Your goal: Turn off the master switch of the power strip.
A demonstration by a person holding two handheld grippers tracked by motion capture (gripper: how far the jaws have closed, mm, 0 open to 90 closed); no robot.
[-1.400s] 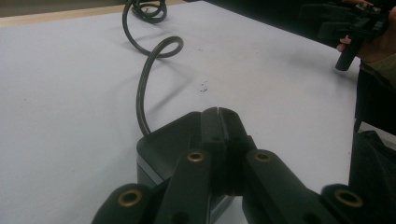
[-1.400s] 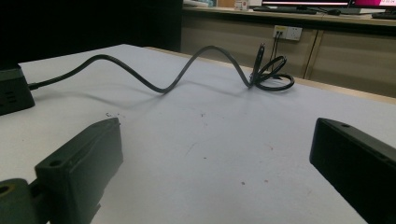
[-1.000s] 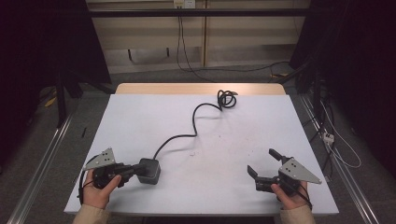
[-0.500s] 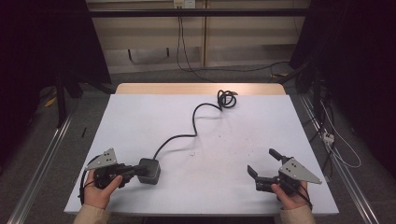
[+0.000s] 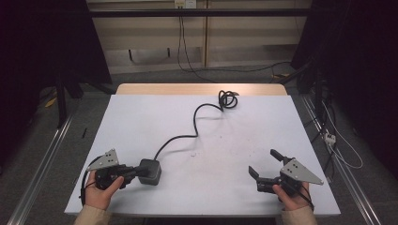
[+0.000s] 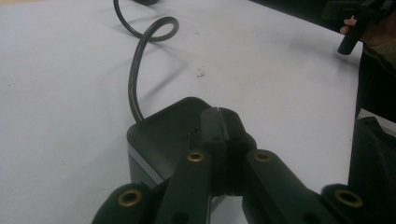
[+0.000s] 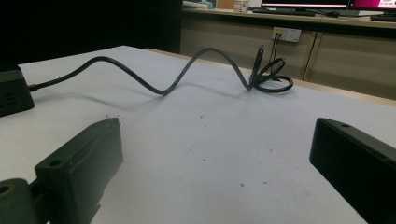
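Change since a second ago: nothing I can see; both my hands, the black box and its cord lie as they did.
Left gripper [image 5: 133,171]: my jaws are pressed together with nothing between them, the tips resting against the near top edge of the black box [image 6: 166,135].
Right gripper [image 5: 263,163]: my jaws stand spread wide over bare table [image 5: 225,154], holding and touching nothing.
Black box: near the table's front left corner, just ahead of my left hand [image 5: 101,187].
Cord [image 5: 197,123]: runs from the box in curves to a small coil at the far edge.
Right hand [image 5: 292,194]: at the front right, well apart from the box.
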